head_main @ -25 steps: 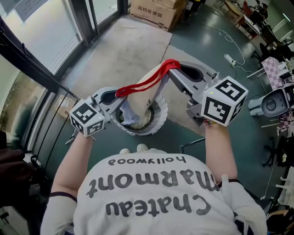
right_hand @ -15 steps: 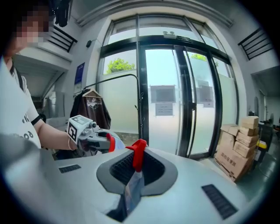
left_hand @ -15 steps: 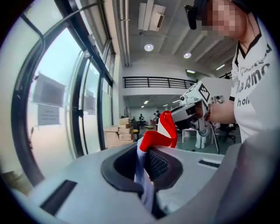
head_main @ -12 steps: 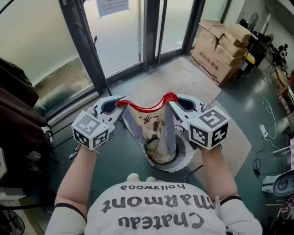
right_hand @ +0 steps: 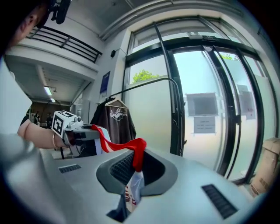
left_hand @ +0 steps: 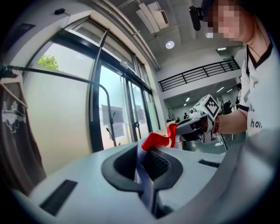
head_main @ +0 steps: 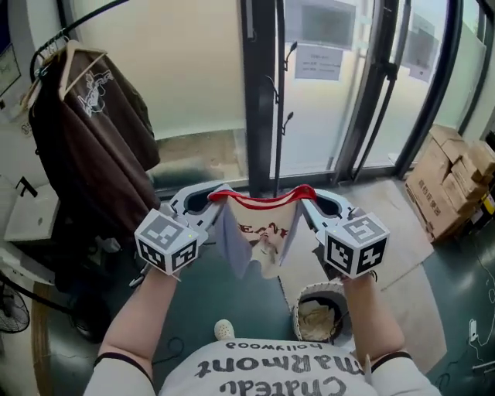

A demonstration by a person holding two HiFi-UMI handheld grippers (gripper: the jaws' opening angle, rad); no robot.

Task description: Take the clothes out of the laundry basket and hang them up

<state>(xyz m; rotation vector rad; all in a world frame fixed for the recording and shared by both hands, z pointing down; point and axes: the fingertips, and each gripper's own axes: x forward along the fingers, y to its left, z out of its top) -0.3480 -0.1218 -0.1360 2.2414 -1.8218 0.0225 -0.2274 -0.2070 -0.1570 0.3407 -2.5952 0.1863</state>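
A cream shirt (head_main: 264,235) with a red collar and blue-grey sleeves hangs stretched between my two grippers, in front of the glass doors. My left gripper (head_main: 212,198) is shut on the collar's left end, and the red band (left_hand: 158,138) runs from its jaws across to the right gripper (left_hand: 192,125). My right gripper (head_main: 311,201) is shut on the collar's right end (right_hand: 136,154), with cloth hanging below its jaws. The round white laundry basket (head_main: 303,303) stands on the floor below my right hand and holds more cloth. The shirt's hem hangs clear above it.
A clothes rack with a curved black bar (head_main: 87,18) stands at the left and carries a dark brown shirt (head_main: 93,147) on a hanger. Black-framed glass doors (head_main: 263,93) are straight ahead. Cardboard boxes (head_main: 452,186) are stacked at the right. A fan (head_main: 11,309) sits at the lower left.
The view has swung from the basket up to the doors and rack. Both grippers carried the shirt up out of the basket, which now lies low and to the right.
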